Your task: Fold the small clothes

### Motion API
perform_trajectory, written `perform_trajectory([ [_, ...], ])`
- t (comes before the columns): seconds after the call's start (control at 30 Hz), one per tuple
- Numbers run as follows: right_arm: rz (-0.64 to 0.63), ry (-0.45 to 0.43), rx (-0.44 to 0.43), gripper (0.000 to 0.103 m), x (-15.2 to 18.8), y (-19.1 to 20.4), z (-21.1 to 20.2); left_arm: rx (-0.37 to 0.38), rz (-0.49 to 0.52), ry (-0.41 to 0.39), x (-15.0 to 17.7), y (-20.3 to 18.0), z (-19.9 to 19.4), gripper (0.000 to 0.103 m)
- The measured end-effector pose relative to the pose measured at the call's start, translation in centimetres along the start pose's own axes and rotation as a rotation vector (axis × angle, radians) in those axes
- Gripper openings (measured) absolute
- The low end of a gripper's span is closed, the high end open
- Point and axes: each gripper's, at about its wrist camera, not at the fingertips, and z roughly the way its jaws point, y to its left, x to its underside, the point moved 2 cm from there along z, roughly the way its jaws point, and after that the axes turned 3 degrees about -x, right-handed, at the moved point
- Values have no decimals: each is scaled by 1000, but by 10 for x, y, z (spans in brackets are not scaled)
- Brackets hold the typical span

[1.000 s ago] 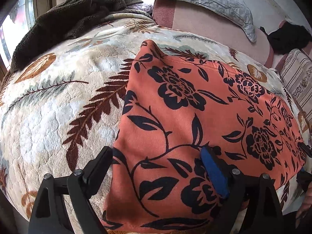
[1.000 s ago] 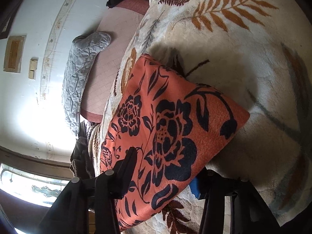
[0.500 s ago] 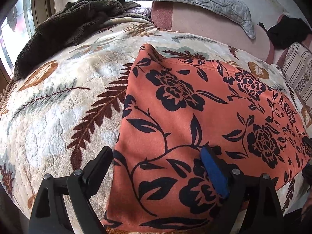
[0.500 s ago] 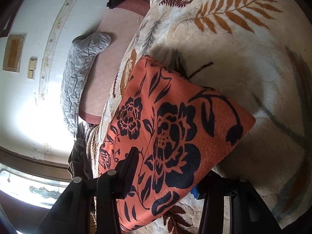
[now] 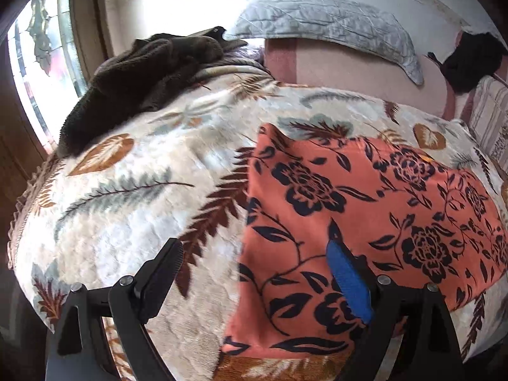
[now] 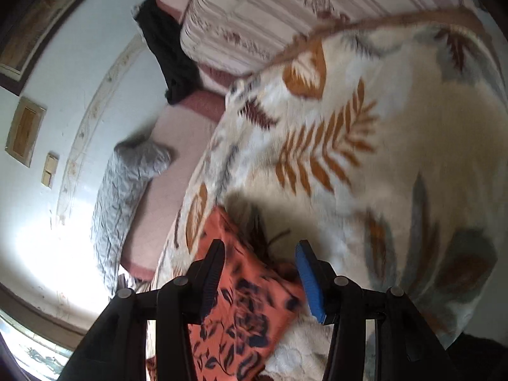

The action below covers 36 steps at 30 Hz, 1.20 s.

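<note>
An orange cloth with black flowers (image 5: 365,206) lies flat and folded on the leaf-patterned blanket (image 5: 127,206). My left gripper (image 5: 254,247) hangs above the cloth's near left edge, jaws wide open, holding nothing. Its blue pad (image 5: 349,285) is over the cloth and the other finger over bare blanket. In the right wrist view only one corner of the orange cloth (image 6: 247,311) shows, low between the fingers and lying on the blanket (image 6: 397,158). My right gripper (image 6: 259,247) is raised over that corner, half open, with no fabric pinched.
A dark brown towel (image 5: 143,73) is heaped at the blanket's far left by a window (image 5: 38,63). A grey quilted pillow (image 5: 324,19) leans on the wall behind. A black garment (image 5: 473,60) and striped bedding (image 5: 489,120) lie at the far right.
Both grippers have lifted away from the cloth. The right wrist view has swung upward, so the cloth has dropped low in it. The cloth itself has stayed flat.
</note>
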Motion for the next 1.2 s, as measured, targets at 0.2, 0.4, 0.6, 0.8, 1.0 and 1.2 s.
perform_trajectory([
  [0.2, -380, 204, -38, 50, 11, 81, 54, -147, 23, 138, 4, 14, 34, 92],
  [0.4, -568, 478, 20, 50, 59, 120, 159, -173, 124, 118, 8, -5, 39, 92],
  [0.6, -688, 489, 116, 51, 82, 128, 206, -196, 127, 117, 2, -12, 46, 92],
  [0.8, -573, 453, -59, 51, 63, 134, 157, -183, 98, 95, -3, -11, 38, 92],
  [1.0, -460, 468, -153, 51, 56, 117, 99, -158, 57, 20, -5, -8, 16, 92],
  [1.2, -320, 543, -246, 59, 66, 82, 44, -129, 27, -46, -10, -5, -1, 92],
])
